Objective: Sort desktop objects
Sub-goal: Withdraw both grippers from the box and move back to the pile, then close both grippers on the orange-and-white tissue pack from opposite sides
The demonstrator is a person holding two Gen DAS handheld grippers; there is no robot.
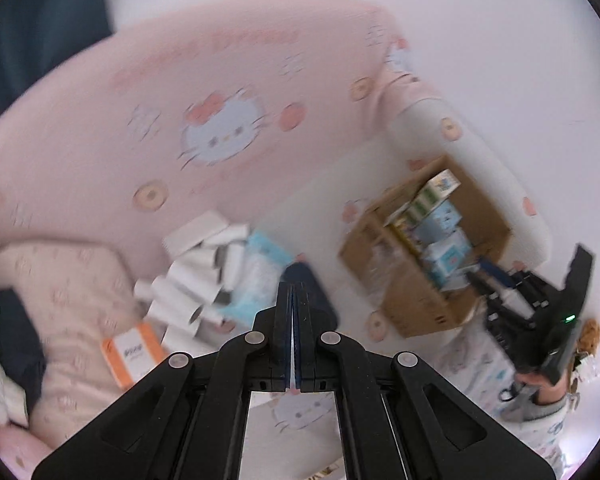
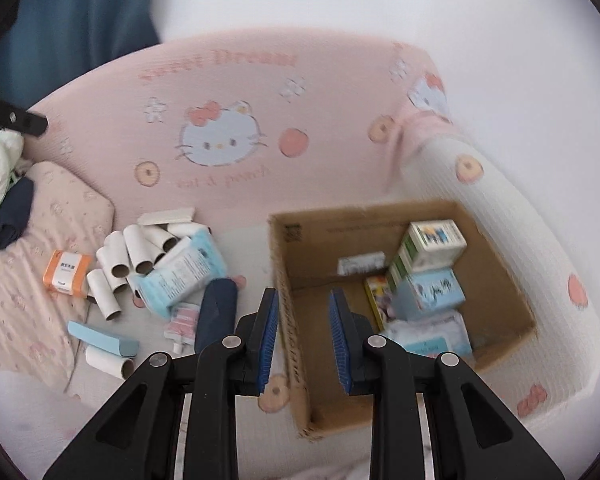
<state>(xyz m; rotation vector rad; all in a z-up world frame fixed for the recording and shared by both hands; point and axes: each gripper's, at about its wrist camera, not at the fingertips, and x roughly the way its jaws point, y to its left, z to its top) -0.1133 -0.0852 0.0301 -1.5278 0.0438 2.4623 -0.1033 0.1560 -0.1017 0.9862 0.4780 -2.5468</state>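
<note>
A brown cardboard box (image 2: 300, 248) sits on the pink bedding at the right and holds several small packs (image 2: 428, 292). It also shows in the left wrist view (image 1: 420, 308). A pile of white cardboard tubes (image 2: 140, 252), a light blue pack (image 2: 184, 272), an orange box (image 2: 66, 272) and a dark blue case (image 2: 216, 312) lie to its left. My right gripper (image 2: 304, 320) is open and empty above the box's near left wall. My left gripper (image 1: 294, 296) is shut and empty above the dark blue case (image 1: 320, 296). The right gripper also shows in the left wrist view (image 1: 476, 272).
A pink Hello Kitty cushion (image 2: 220, 136) rises behind the objects. A padded white rim (image 2: 540, 248) curves around the box's right side. Dark and white clothing (image 2: 4, 192) lies at the far left. A light blue flat box (image 2: 100, 340) and a lone tube (image 2: 108, 362) lie nearer.
</note>
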